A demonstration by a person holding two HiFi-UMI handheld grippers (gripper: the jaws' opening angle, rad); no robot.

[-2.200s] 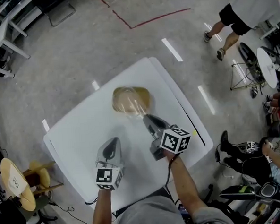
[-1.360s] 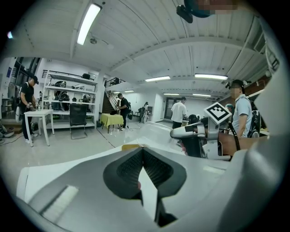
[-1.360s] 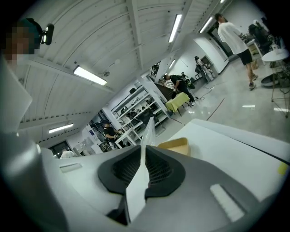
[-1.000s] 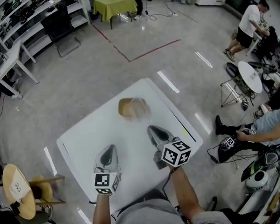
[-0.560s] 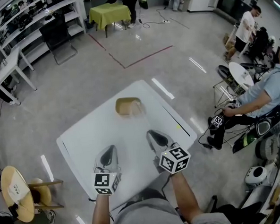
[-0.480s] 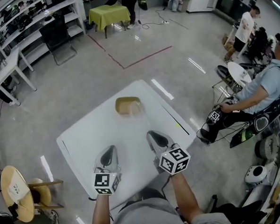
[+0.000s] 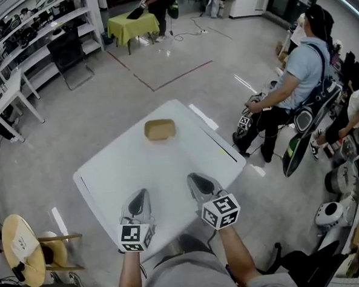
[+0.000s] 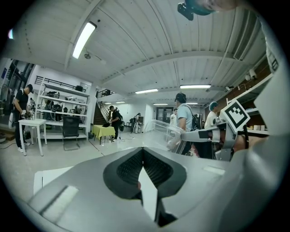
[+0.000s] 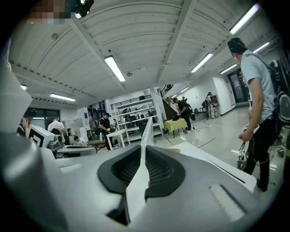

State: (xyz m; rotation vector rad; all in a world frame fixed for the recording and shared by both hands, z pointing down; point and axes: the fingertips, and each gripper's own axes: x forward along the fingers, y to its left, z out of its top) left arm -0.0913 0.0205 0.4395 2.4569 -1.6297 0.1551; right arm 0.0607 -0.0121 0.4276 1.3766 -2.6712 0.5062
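White table [image 7: 108,174] sits on grey floor [image 7: 74,110], tan tray [image 7: 160,129] upper centre; left gripper [image 7: 138,200] closed empty, right gripper [image 7: 195,182] pinches clear plastic [image 9: 146,129].

A tan shallow tray [image 7: 160,129] lies on the far half of the white square counter [image 7: 108,174]. Over its near half, the left claw [image 7: 140,197] hangs beside the right claw [image 7: 195,179], with a clear plastic piece [image 9: 147,129] between the right claw's jaws.

Tan tray [image 7: 160,129] — on white table [image 7: 108,174]
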